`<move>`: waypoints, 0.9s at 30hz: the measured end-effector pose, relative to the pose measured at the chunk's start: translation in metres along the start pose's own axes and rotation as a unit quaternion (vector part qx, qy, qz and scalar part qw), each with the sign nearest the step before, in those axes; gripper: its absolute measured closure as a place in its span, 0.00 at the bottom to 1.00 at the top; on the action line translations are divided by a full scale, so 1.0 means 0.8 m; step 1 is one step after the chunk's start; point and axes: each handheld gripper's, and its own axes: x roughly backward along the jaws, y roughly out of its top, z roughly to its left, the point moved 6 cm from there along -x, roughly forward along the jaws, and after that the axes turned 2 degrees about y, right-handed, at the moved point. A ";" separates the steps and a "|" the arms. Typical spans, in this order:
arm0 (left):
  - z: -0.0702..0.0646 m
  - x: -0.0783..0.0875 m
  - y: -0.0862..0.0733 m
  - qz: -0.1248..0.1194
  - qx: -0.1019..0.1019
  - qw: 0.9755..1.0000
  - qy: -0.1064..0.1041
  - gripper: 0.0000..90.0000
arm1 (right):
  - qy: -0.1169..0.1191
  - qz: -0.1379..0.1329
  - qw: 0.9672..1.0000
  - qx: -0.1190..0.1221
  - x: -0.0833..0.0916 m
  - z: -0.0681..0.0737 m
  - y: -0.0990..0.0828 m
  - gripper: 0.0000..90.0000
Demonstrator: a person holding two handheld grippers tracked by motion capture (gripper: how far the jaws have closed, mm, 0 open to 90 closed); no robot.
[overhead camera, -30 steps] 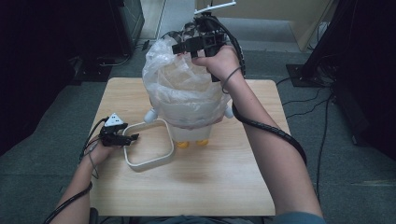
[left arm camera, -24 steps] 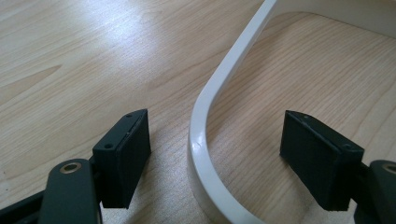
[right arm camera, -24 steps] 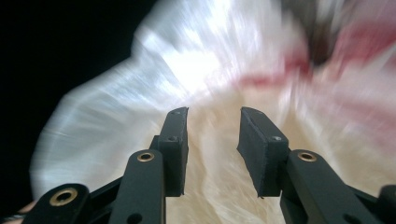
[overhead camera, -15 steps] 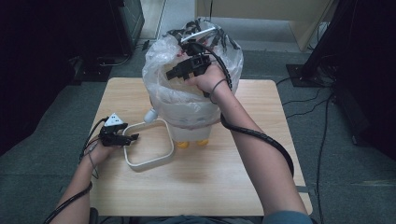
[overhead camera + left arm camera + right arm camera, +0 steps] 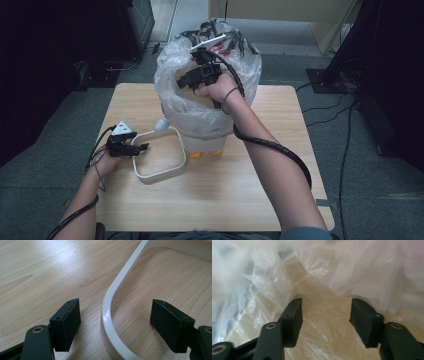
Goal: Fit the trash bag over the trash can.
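Right hand-held gripper (image 5: 192,79) sunk into plastic bag (image 5: 200,107), jaws just opening; left hand-held gripper (image 5: 141,148) apart astride white ring (image 5: 159,175)

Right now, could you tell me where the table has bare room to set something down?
The light wooden table is bare right of the white bin lined with a clear plastic bag, and along its near edge. The left is crowded: the white rounded-square frame lies against the bin, with the left gripper straddling its rim.

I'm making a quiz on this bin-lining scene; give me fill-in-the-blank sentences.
1. The left gripper straddles the rim of the white ____ frame with open jaws.
2. The right gripper reaches into the clear plastic ____.
3. The white bin stands on a ____ table.

Missing: rounded-square; bag; wooden
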 end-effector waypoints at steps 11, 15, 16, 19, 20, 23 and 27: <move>0.000 0.000 0.000 0.001 -0.003 1.000 0.002 0.27 | 0.020 -0.029 0.999 0.013 0.045 0.015 0.007 0.36; 0.000 0.000 0.000 0.001 -0.003 1.000 0.002 0.27 | 0.029 -0.043 0.999 0.014 0.066 0.016 0.006 0.35; 0.000 0.000 0.000 0.000 -0.003 1.000 0.002 0.27 | 0.033 -0.046 0.998 0.018 0.071 0.016 0.006 0.34; 0.000 0.000 0.000 0.001 -0.003 1.000 0.002 0.27 | 0.030 -0.047 0.998 0.021 0.084 0.017 0.004 0.31; 0.000 0.000 0.000 0.001 -0.003 1.000 0.002 0.27 | 0.029 -0.050 0.998 0.025 0.088 0.017 0.004 0.31; 0.000 0.000 0.000 0.001 -0.003 1.000 0.002 0.27 | 0.034 -0.059 0.997 0.033 0.106 0.018 -0.001 0.31; 0.000 0.000 0.000 0.001 -0.002 1.000 0.003 0.27 | 0.032 -0.068 0.996 0.044 0.136 0.015 -0.013 0.31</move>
